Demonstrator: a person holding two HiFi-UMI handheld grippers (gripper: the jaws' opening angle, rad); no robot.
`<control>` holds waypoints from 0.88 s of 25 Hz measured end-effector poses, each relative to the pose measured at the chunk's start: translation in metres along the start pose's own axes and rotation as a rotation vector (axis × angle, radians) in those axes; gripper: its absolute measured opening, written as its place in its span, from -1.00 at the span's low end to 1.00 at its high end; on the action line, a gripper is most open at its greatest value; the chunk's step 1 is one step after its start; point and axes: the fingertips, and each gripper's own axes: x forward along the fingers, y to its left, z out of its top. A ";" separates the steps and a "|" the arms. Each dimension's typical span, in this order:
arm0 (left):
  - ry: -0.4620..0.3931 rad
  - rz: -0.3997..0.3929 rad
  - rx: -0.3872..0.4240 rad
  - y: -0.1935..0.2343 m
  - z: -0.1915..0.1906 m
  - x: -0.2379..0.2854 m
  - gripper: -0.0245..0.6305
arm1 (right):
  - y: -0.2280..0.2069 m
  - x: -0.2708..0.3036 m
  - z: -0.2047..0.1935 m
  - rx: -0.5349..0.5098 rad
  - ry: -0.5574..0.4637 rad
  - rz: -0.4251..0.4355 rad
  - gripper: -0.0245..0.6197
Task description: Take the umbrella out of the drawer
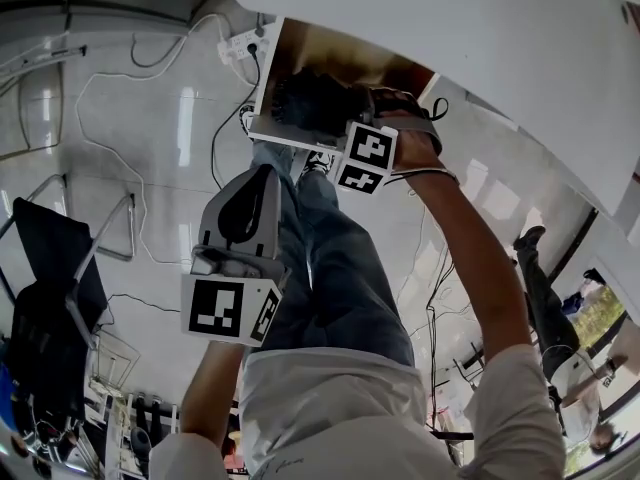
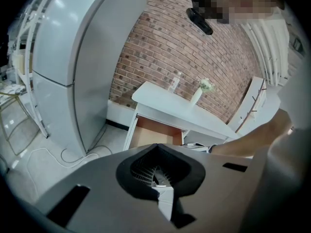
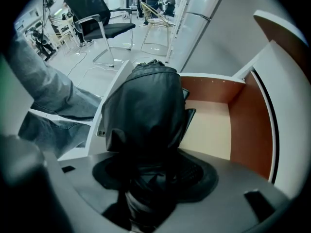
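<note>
A folded black umbrella [image 3: 146,110] in its sleeve is held over the front of the open drawer [image 3: 214,125], whose inside is brown and cream. My right gripper [image 3: 146,181] is shut on the umbrella's lower end. In the head view the umbrella [image 1: 310,103] lies over the drawer [image 1: 330,53] under the white table, with the right gripper [image 1: 348,110] reaching in from the right. My left gripper [image 1: 262,175] hangs lower, over the person's leg, away from the drawer; its jaws [image 2: 158,181] meet with nothing between them.
The white table [image 1: 450,48] covers the drawer; the left gripper view shows a bottle [image 2: 175,81] and a vase [image 2: 200,92] on it, and a tall grey fridge [image 2: 73,57] to the left. A black chair [image 1: 50,268], a power strip [image 1: 245,43] and cables stand on the tiled floor.
</note>
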 end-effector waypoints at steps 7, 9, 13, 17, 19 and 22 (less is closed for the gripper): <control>-0.007 0.009 0.027 -0.001 0.012 -0.009 -0.87 | -0.002 -0.013 -0.003 0.056 -0.009 -0.006 -0.11; -0.007 0.011 0.030 0.001 0.014 -0.013 -0.87 | -0.002 -0.017 -0.003 0.069 -0.010 -0.010 -0.11; -0.010 0.026 0.043 0.000 0.023 -0.024 -0.87 | -0.002 -0.024 0.005 0.090 -0.036 -0.010 -0.11; -0.017 0.023 0.039 -0.008 0.028 -0.027 -0.87 | -0.002 -0.034 0.000 0.118 -0.035 -0.007 -0.11; -0.020 0.019 0.035 -0.013 0.031 -0.029 -0.87 | -0.002 -0.039 -0.002 0.125 -0.035 -0.005 -0.11; -0.022 0.010 0.038 -0.018 0.034 -0.033 -0.87 | -0.004 -0.044 -0.002 0.130 -0.036 -0.011 -0.11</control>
